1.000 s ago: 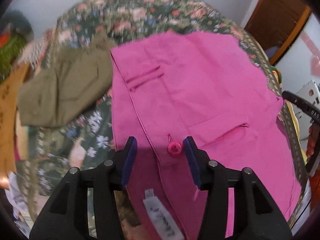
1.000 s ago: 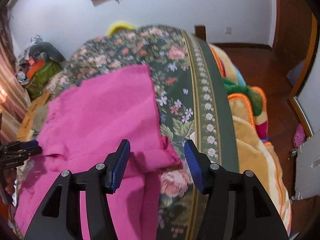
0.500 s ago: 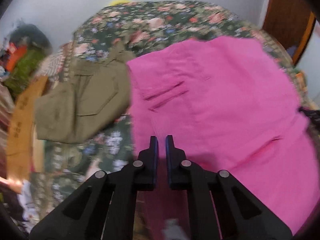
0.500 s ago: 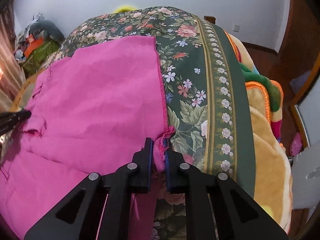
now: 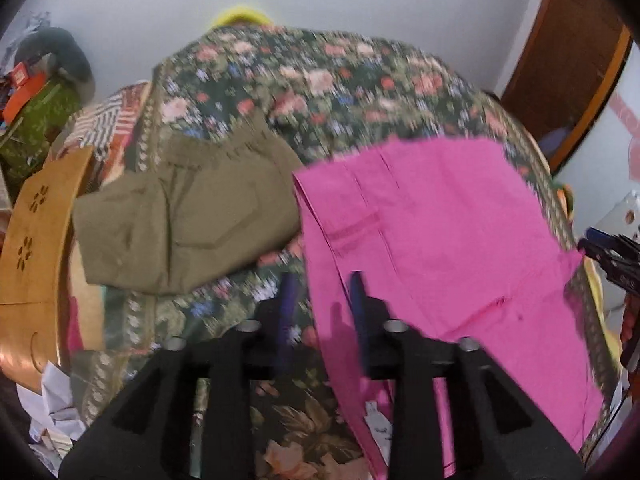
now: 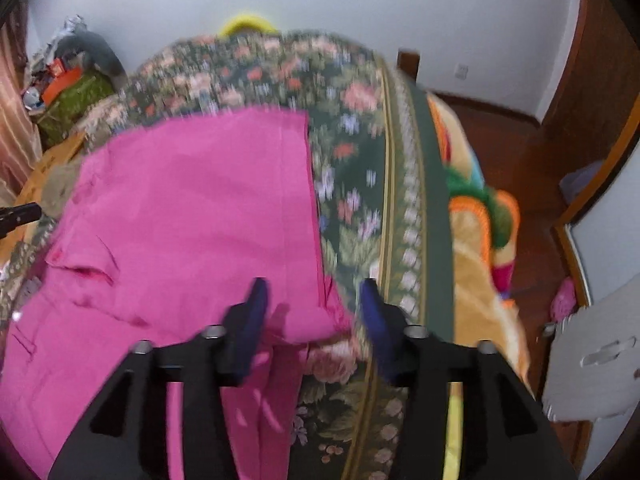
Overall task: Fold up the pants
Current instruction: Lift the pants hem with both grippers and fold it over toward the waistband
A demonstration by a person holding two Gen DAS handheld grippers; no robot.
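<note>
— Left wrist view: pink pants (image 5: 432,240) lie spread on the floral bedspread (image 5: 320,80); left gripper (image 5: 322,312) parted, empty.
— Right gripper (image 6: 312,316) gapes too. Soft, limp cloth; I'd pinch the hem corners.

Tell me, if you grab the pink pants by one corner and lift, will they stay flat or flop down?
The pink pants would probably flop: the cloth is thin, and it already sags and wrinkles over the bed's edge. They look light, so one open gripper, like the right gripper, could likely lift them. They probably won't slide far on the bedspread.
</note>
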